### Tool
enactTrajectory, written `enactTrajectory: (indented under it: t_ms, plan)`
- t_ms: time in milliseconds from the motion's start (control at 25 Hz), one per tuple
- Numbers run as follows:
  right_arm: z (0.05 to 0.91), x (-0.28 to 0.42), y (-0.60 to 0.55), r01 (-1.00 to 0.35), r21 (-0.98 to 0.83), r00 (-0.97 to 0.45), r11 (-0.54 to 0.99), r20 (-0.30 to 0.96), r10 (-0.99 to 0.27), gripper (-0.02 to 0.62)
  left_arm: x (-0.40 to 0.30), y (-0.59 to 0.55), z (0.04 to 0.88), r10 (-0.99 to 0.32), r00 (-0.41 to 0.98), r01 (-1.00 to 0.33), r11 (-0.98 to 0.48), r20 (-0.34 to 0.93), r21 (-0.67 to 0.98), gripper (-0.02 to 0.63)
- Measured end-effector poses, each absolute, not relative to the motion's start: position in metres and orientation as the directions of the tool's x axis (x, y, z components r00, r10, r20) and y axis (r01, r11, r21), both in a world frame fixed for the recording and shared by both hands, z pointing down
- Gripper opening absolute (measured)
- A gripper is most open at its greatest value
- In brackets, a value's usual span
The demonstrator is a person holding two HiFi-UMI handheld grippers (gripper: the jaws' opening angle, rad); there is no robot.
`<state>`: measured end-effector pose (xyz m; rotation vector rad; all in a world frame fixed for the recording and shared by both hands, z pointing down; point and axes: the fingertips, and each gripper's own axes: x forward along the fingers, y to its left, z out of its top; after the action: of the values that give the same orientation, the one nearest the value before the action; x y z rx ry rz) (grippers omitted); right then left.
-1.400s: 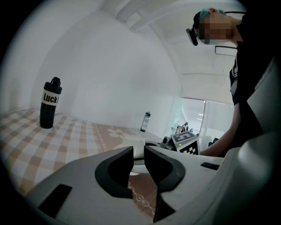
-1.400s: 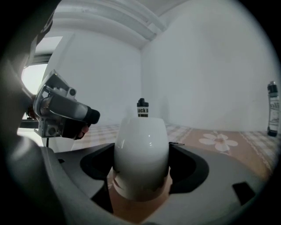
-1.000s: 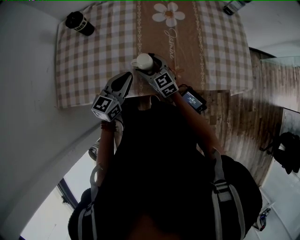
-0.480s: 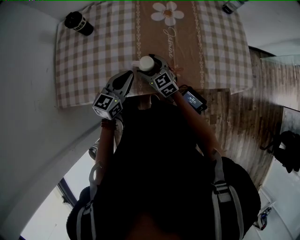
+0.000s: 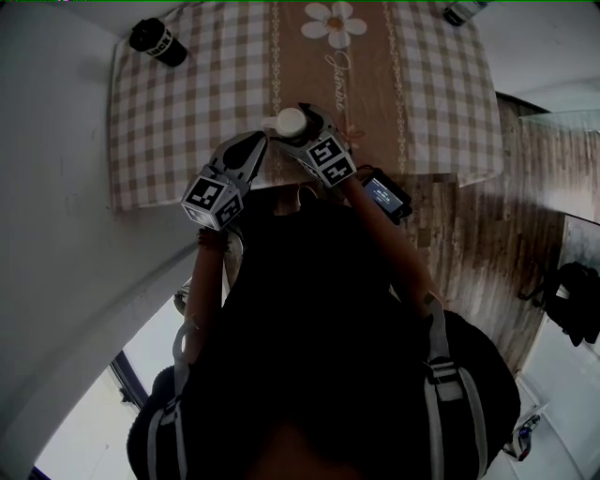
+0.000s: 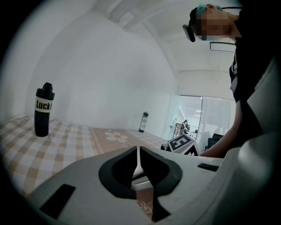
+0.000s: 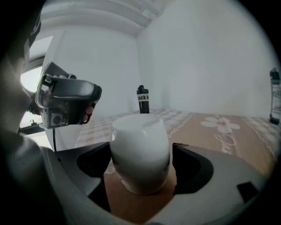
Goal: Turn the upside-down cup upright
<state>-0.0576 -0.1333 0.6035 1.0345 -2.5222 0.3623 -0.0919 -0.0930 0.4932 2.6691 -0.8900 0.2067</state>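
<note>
The right gripper [image 7: 141, 163] has the white cup [image 7: 139, 147] between its jaws, which have just been opening; the pads stand just off the cup's sides, so it is open and not gripping. The cup stands narrower end down on the tan strip of the checked tablecloth [image 5: 187, 112], near the table's near edge. The left gripper [image 6: 138, 163], its jaws closed together, hovers just beside the cup. A black bottle [image 5: 157, 42] stands well apart at the far corner.

Far bottle [image 5: 464, 12], cropped at top edge
</note>
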Motion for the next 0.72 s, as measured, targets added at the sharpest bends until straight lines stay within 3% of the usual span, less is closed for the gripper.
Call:
enactTrajectory:
  t_ms: [240,520,720]
  plan:
    - [0.592,-0.046,-0.123,-0.711,-0.077,-0.660,0.699,0.416,-0.626,0.445,-0.091,-0.094,0.491,-0.567,0.793,-0.609,-0.755,0.224,0.244,0.014]
    - [0.538,-0.031,-0.122,-0.732,-0.055,-0.666,0.679,0.266,-0.697,0.442,-0.081,-0.098,0.486,-0.581,0.790,-0.613,-0.745,0.195,0.262,0.014]
    - [0.492,-0.021,-0.120,-0.744,-0.082,-0.669,0.664,0.106,-0.736,0.337,-0.081,-0.109,0.464,-0.672,0.733,-0.675,-0.700,0.105,0.233,0.012]
